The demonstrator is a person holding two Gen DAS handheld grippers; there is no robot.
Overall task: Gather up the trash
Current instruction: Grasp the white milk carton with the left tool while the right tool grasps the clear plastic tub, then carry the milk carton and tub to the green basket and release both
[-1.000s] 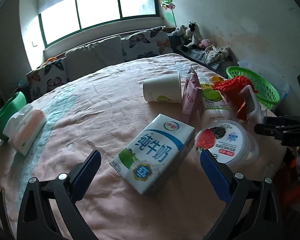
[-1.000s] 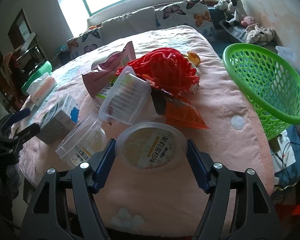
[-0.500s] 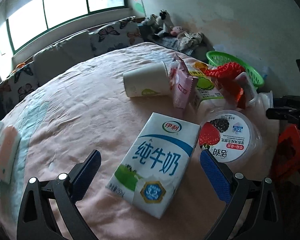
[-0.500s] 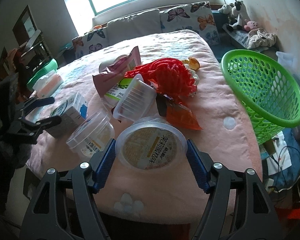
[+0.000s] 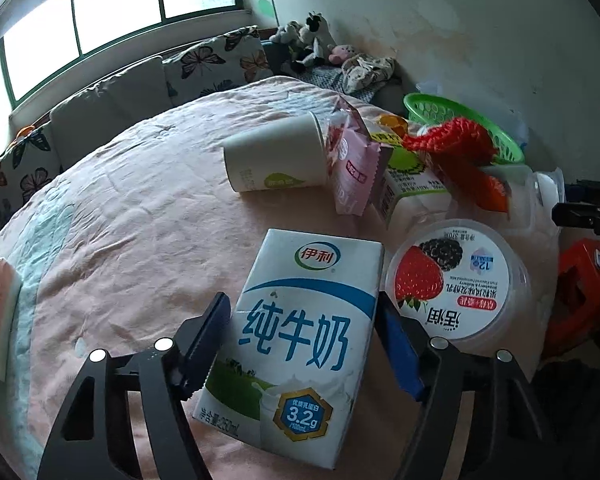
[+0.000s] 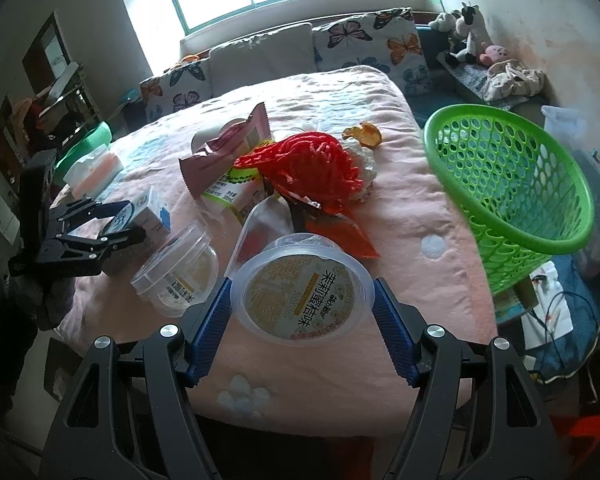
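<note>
The left gripper (image 5: 302, 344) has just been closing its jaws around the milk carton (image 5: 300, 332), which lies flat on the pink blanket (image 5: 140, 216) of the bed. Its blue pads (image 5: 210, 340) now sit against the carton's two long sides, gripping it. Just beside the carton on the right lies a berry yogurt tub (image 5: 456, 280), its lid facing up. Beyond them, a white paper cup (image 5: 276, 158) lies on its side next to a pink snack wrapper (image 5: 352, 168), a green-labelled carton (image 5: 408, 184) and a red mesh net (image 5: 456, 148).

The right gripper (image 6: 302, 312) holds a clear plastic tub with a yellow label (image 6: 304, 300) at medium width, a blue pad pressed on either side of its rim, and the tub looks lifted off the blanket. A second clear tub (image 6: 180, 270) lies on its side to the left, near the milk carton and the left gripper as seen from this view. The green basket (image 6: 512, 184) stands tilted at the right edge of the bed, well apart from the pile of trash, its mouth facing the camera and nothing visible inside it.
</note>
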